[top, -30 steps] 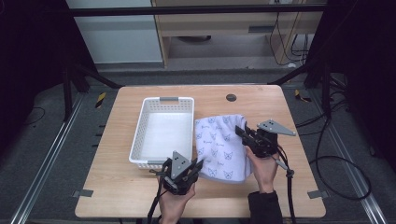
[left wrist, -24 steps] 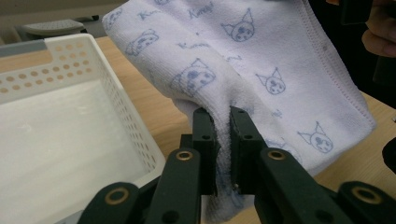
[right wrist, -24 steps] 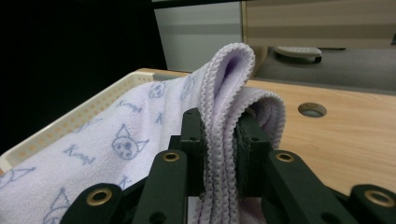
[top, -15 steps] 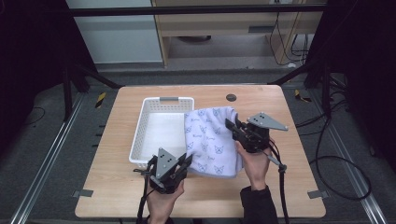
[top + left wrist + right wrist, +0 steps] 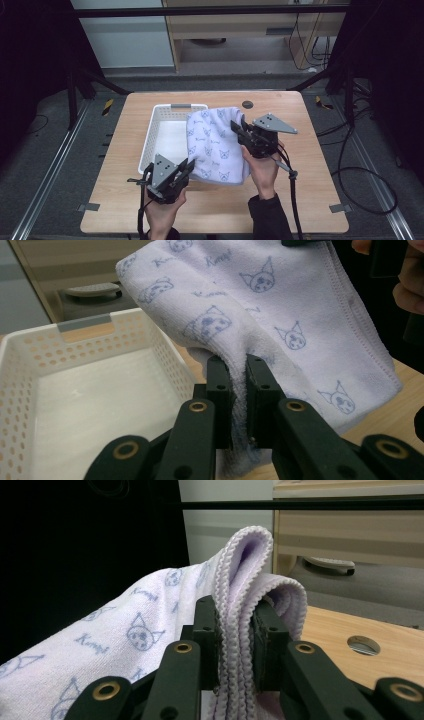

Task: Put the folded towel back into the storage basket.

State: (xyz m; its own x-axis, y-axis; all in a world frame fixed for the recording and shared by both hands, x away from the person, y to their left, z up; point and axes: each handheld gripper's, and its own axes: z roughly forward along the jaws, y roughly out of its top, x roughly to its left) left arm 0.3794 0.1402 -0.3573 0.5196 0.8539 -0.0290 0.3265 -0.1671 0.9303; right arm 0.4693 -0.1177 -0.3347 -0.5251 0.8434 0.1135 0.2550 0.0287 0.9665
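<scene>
A folded pale-lilac towel (image 5: 215, 145) printed with small cat faces hangs lifted off the table, held at two edges. My left gripper (image 5: 189, 166) is shut on its near-left edge, and the cloth (image 5: 280, 315) bunches between the two black jaws. My right gripper (image 5: 236, 128) is shut on the towel's far-right hem, where the folded layers (image 5: 240, 625) stick up between the jaws. A white perforated basket (image 5: 150, 145) sits on the table to the left; the towel's left part overlaps its right rim. The basket's inside (image 5: 90, 400) holds nothing.
The wooden table (image 5: 310, 170) has a round grommet hole (image 5: 247, 104) near its far edge. Cables trail from both grippers toward the front edge. Dark frame bars and a floor rail stand around the table. A wooden cabinet is behind it.
Both grippers have risen and shifted left with the towel. The towel now hangs off the table and partly over the basket's right side.
</scene>
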